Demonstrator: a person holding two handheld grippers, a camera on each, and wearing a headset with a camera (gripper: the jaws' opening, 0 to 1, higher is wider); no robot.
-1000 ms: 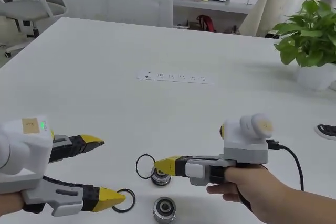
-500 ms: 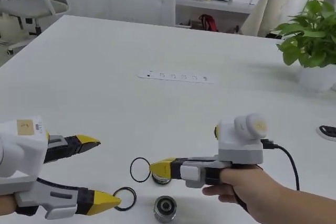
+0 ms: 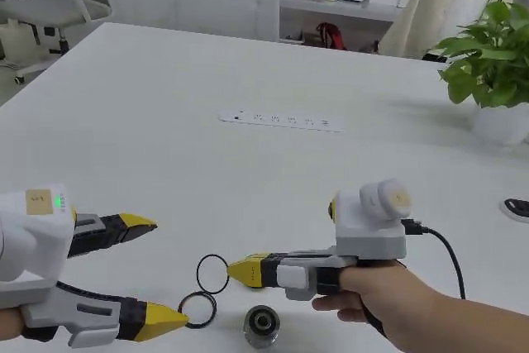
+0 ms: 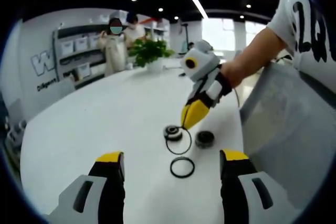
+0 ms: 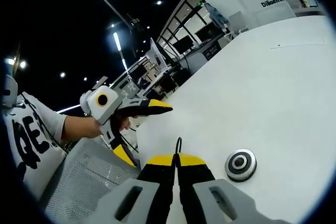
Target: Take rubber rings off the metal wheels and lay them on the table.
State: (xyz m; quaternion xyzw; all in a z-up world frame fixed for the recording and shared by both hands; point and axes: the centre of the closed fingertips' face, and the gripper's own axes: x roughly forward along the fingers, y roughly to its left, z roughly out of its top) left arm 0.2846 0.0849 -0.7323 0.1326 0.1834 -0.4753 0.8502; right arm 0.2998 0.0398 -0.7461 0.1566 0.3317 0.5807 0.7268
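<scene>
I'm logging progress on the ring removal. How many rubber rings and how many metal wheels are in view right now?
Rubber rings: 2, one lying on the table, one pinched in the right gripper
Metal wheels: 2
Total: 4

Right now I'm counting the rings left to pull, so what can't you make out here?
- Head view: the right gripper covers the far wheel.
- Left gripper view: the far wheel and the near wheel are too small to tell whether either carries a ring.
- Right gripper view: the held ring is edge-on, a thin sliver above the shut jaws.
- Head view: the bottom edge cuts off the left gripper.
</scene>
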